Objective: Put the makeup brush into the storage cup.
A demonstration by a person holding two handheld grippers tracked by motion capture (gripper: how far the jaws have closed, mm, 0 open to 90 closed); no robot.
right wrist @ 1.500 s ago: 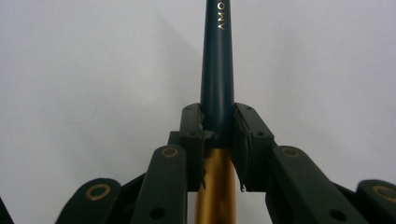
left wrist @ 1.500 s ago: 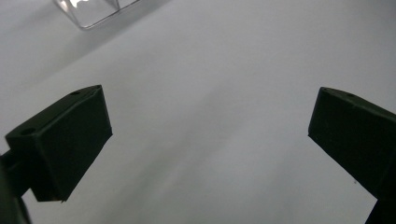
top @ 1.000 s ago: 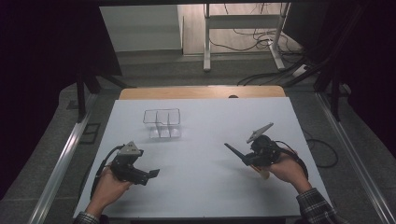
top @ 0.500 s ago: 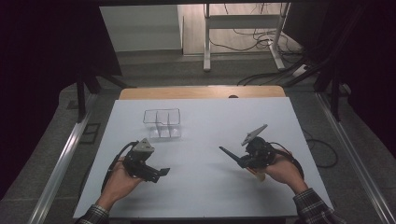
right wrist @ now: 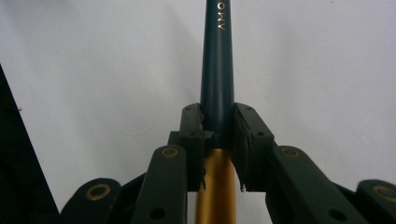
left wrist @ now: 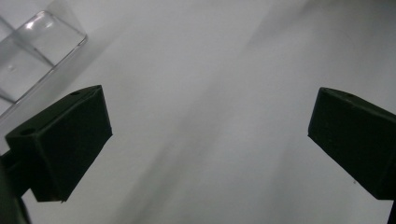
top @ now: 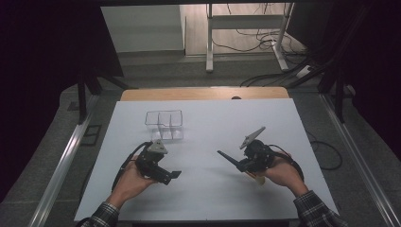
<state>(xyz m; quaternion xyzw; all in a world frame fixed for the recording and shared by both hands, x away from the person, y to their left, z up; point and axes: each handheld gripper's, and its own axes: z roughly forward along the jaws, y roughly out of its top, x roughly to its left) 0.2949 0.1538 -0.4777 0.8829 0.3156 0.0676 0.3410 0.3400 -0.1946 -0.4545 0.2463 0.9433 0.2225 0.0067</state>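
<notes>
Your work surface is the white table (top: 208,198), with its bare wooden edge at the far side. On its far left part stands the clear plastic organiser (top: 164,125), upright and divided into compartments; one corner of it appears at the top left in the left gripper view (left wrist: 32,51).

Your left gripper (top: 173,175) sits just in front of the organiser, apart from it, jaws spread wide with nothing between them.

Your right gripper (top: 240,165), well apart to the right, is clamped on the brush handle (right wrist: 217,70), a dark blue tapered shaft with a gold section behind the pads. The handle points toward the table centre (top: 227,157).
</notes>
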